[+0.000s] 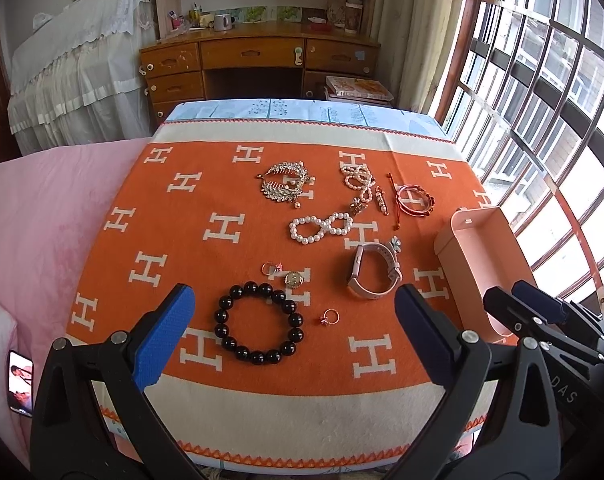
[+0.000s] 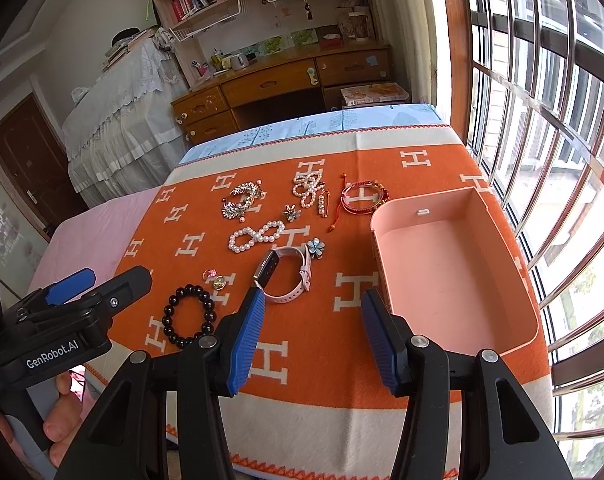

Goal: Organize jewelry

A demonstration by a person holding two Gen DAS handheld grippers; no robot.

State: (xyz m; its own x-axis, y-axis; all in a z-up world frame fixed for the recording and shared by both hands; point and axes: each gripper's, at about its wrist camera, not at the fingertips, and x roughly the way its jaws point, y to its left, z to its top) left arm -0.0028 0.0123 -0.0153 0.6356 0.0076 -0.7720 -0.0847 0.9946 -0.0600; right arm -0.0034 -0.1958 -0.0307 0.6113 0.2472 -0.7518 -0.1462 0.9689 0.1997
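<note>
Jewelry lies on an orange blanket point(image 1: 229, 184). A black bead bracelet point(image 1: 259, 318) lies between my left gripper's open fingers; it also shows in the right wrist view point(image 2: 187, 316). A pink watch point(image 1: 374, 270) point(image 2: 286, 276), a pearl figure-eight bracelet point(image 1: 321, 227) point(image 2: 256, 235), a silver leaf hairpiece point(image 1: 286, 181) point(image 2: 241, 199), a red cord bracelet point(image 1: 414, 200) point(image 2: 362, 196) and small rings point(image 1: 329, 316) lie further out. An empty pink box point(image 2: 454, 272) point(image 1: 478, 276) stands at the right. My left gripper point(image 1: 293, 332) is open and empty. My right gripper point(image 2: 314, 332) is open and empty, beside the box.
A pink bedsheet point(image 1: 49, 216) lies left of the blanket, with a phone point(image 1: 20, 388) on it. A wooden desk point(image 1: 257, 60) stands beyond the bed. Barred windows point(image 2: 550, 120) run along the right side.
</note>
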